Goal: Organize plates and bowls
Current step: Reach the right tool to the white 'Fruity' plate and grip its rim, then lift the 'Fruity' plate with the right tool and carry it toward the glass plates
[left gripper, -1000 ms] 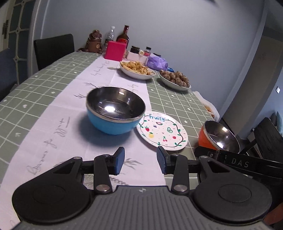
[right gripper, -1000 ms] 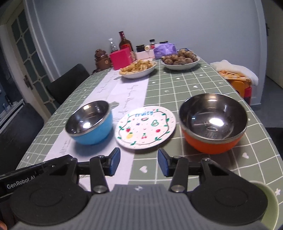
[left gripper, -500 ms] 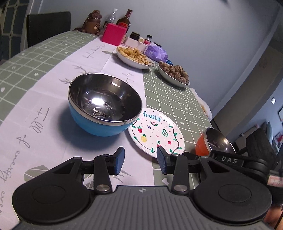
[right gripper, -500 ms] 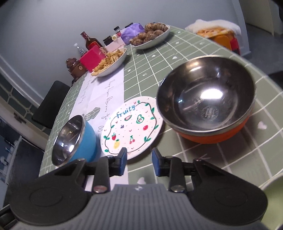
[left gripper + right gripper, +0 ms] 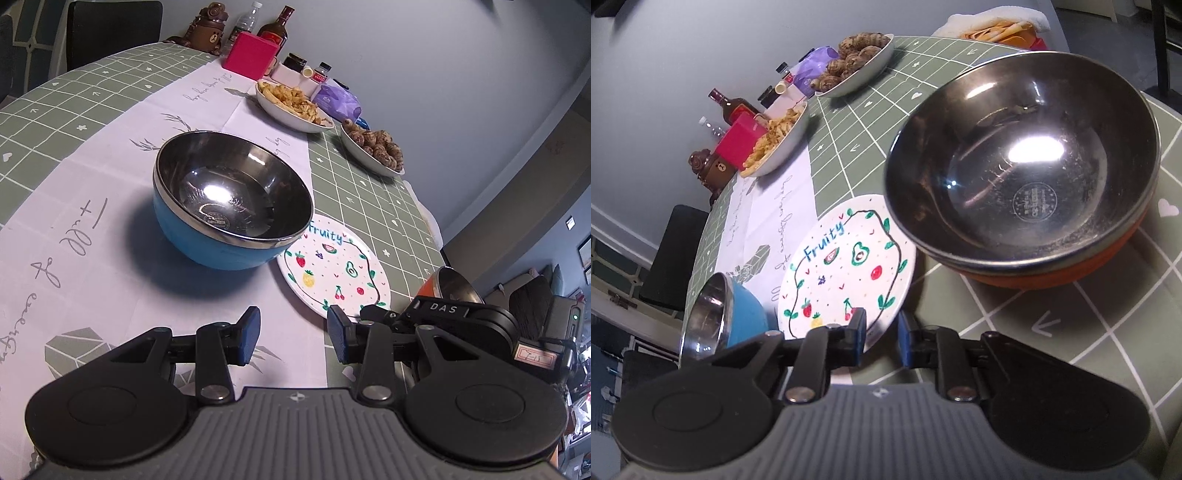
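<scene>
A surface [image 5: 110, 92] covered with a green grid-patterned cloth and a white runner with script lettering is seen from two cameras, each mounted on a hand-held gripper.

In the left wrist view, the left hand-held gripper [image 5: 293, 334] is held low over the runner with its blue-padded jaws partly apart and nothing between them. Just ahead of it a blue bowl [image 5: 221, 221] with a shiny steel interior stands upright on the runner. Beside that bowl, with its rim tucked just under the bowl's edge, a white plate [image 5: 332, 269] painted with fruit and the word "Fruity" lies flat. At the right edge a part of an orange bowl [image 5: 452, 286] is seen behind the other tool.

In the right wrist view, the right hand-held gripper [image 5: 881, 334] is rolled to one side, and its jaws have just been closing. They are drawn close, with a narrow gap left, at the near rim of the plate [image 5: 846, 266]; the rim appears to sit between the pads, though whether they press on it cannot be told. The orange bowl [image 5: 1034, 184] stands upright just beside the plate, its rim overhanging the plate's edge. The blue bowl [image 5: 727, 317] is seen on the plate's other side.

Farther back, a dish of fries [image 5: 291, 103], a dish of brown round foods [image 5: 373, 147], a pink box [image 5: 251, 55] and a dark bottle [image 5: 275, 27] are set.
</scene>
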Demonstrator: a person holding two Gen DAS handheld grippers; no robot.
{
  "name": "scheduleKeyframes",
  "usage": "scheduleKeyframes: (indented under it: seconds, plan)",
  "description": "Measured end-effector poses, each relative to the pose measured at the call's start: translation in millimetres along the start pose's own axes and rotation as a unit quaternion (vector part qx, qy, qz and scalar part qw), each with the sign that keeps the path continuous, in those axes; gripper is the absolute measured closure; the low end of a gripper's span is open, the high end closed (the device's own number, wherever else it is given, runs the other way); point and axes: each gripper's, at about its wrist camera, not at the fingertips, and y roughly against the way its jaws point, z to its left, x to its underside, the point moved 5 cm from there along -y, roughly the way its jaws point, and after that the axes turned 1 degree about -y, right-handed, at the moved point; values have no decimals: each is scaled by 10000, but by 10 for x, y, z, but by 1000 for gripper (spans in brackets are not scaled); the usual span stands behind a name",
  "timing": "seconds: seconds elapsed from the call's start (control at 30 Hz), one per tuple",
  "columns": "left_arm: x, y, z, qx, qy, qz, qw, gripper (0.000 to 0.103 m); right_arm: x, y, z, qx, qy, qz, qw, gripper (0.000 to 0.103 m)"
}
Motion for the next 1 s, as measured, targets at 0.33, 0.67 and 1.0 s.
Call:
scheduleKeyframes:
  seconds: [0.33,0.67,1.0]
  plan:
    - [23,-17,7,-1,-27,59,10000,58,45,156,-6,122,451,38,9989,103]
    - [2,14,16,-13,9,-52,10000,53,10,147,-186,-289,-467,69,9985,87]
    - [-10,-60,66,-463,-204,21,9987,48,-30,34,-199,-386,-949,80,9947,87]
